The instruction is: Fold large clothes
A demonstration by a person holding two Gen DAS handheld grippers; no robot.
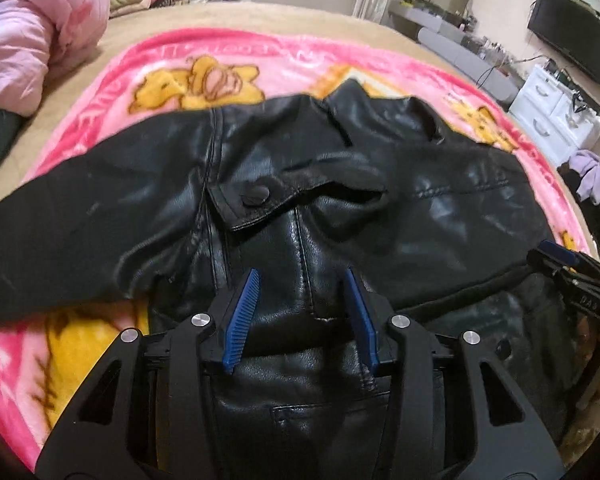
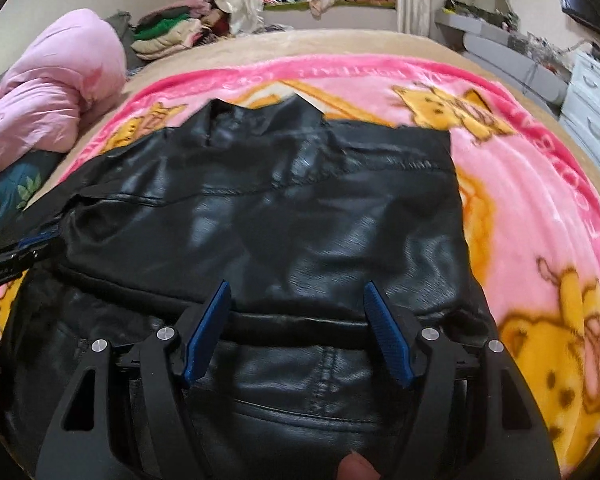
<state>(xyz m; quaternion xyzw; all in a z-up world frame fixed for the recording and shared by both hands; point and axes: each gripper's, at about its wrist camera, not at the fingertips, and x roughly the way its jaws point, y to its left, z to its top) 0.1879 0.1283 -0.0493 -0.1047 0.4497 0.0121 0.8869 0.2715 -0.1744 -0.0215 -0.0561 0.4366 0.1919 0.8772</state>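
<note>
A black leather jacket (image 1: 300, 184) lies spread on a pink cartoon blanket (image 1: 260, 56), collar at the far side. One sleeve is folded across the body; the other sleeve (image 1: 60, 220) sticks out to the left. My left gripper (image 1: 302, 278) is open over the jacket's lower front, holding nothing. The jacket also fills the right wrist view (image 2: 260, 208). My right gripper (image 2: 298, 290) is open above the folded sleeve's edge near the hem, holding nothing. Each gripper shows at the edge of the other's view: the right gripper (image 1: 564, 264), the left gripper (image 2: 28, 248).
A pink quilt (image 1: 32, 36) is bunched at the bed's far left. Stacked clothes (image 2: 168, 32) sit behind it. White drawers (image 1: 556, 116), a grey bench and a dark TV (image 1: 572, 32) stand to the right. The pink blanket (image 2: 540, 208) lies bare to the jacket's right.
</note>
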